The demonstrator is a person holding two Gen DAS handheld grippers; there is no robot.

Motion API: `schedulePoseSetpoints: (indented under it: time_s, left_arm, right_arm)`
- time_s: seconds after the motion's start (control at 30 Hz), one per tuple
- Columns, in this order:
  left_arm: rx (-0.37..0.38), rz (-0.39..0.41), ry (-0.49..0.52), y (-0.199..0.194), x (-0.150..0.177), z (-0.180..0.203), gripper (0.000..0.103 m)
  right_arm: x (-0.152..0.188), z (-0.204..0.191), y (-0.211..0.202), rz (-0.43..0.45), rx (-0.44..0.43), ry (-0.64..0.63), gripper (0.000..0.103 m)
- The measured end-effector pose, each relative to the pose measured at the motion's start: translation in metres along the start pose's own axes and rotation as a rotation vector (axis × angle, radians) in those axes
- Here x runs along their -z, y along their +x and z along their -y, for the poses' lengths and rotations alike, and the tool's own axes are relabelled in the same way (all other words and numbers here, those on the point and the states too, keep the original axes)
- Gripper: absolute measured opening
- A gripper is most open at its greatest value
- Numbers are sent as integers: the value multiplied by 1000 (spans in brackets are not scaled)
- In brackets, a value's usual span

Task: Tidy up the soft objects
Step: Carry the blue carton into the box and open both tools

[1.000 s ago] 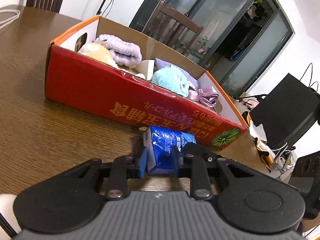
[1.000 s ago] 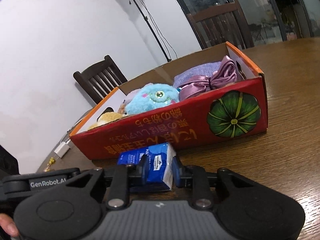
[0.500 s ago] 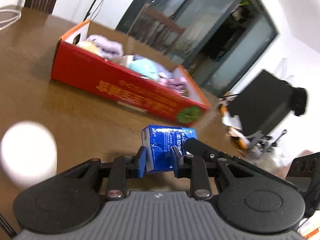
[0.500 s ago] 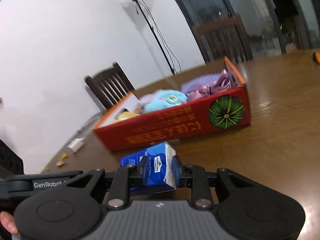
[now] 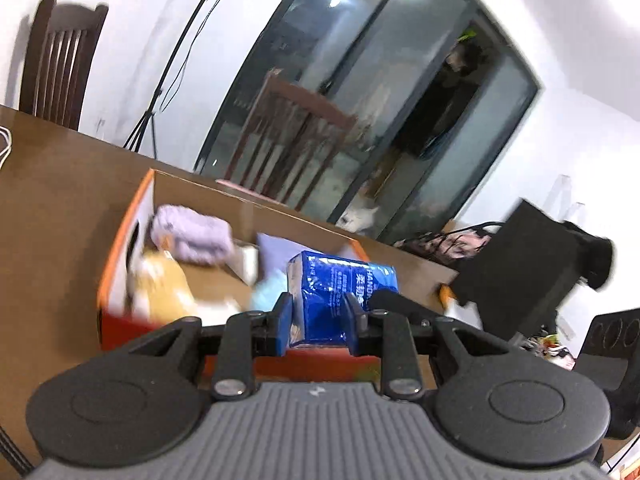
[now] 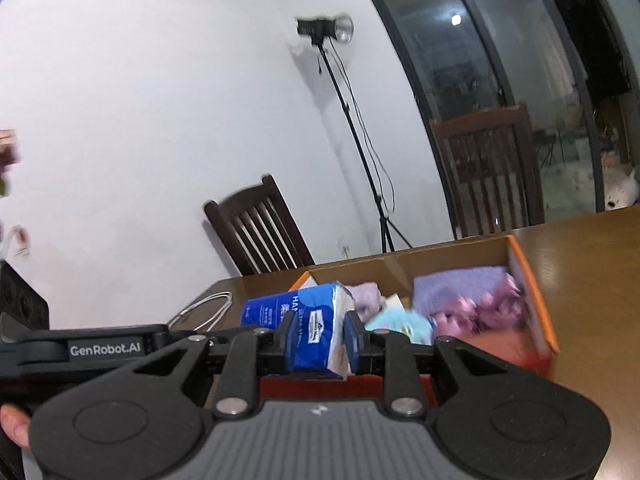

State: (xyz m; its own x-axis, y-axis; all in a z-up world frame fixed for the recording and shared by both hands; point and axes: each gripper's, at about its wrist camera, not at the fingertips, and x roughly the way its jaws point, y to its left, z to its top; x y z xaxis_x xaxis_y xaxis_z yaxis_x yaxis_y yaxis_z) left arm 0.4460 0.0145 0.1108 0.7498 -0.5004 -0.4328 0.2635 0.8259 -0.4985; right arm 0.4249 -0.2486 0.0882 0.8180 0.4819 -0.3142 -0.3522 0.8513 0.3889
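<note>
Both grippers are shut on one blue tissue pack, one at each end, and hold it in the air above the near wall of the red cardboard box. My left gripper clamps one end. My right gripper clamps the other end of the pack. The box holds a lilac towel roll, a yellow plush, a light blue plush and pink and purple cloth. The frames are motion-blurred.
The box stands on a brown wooden table. Wooden chairs stand behind it, with a light stand by the wall. A white cable lies on the table. A black case stands at the right.
Both grippers have lifted the tissue pack off the table and carried it from in front of the box to above its near wall. The views have tilted upward.
</note>
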Motion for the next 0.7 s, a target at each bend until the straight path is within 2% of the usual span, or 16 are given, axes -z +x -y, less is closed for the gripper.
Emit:
schedulePoseSetpoints:
  time_s: [0.1,0.2,0.3,0.33,0.37,0.5,0.6,0.67,0.7]
  left_arm:
    - [-68,-54,-25,41,-32,-25,26]
    - [-129,-135,-50,81,-48,-49,26]
    - [-195,-221,-47,109,-49,-65,25]
    - [-210,-262,-27,115,-46,-69,25]
    - [-219,-270,-2,116,-42,-69,25]
    - [-216,-230,60,109,-33,-65,29]
    - [-243,-203,103,108,-38,-60,32]
    - [-261,-182,123,100,-40,-54,43]
    - [-259,-170,138,93,-42,-51,43]
  right_arm:
    - [-24,12,70,-75,19,41,24]
    - [-33,19,125,-148,57,57,24]
    - [-31,25,176,-252,101,44,24]
    - [-30,26,188,-282,114,52,23]
    - [-27,30,200,-327,130,63,22]
    - [-10,33,218,-426,143,37,21]
    - [-9,32,218,-428,131,36,22]
    - [-12,30,214,-424,135,25,26]
    - [-13,29,211,-419,126,21,27]
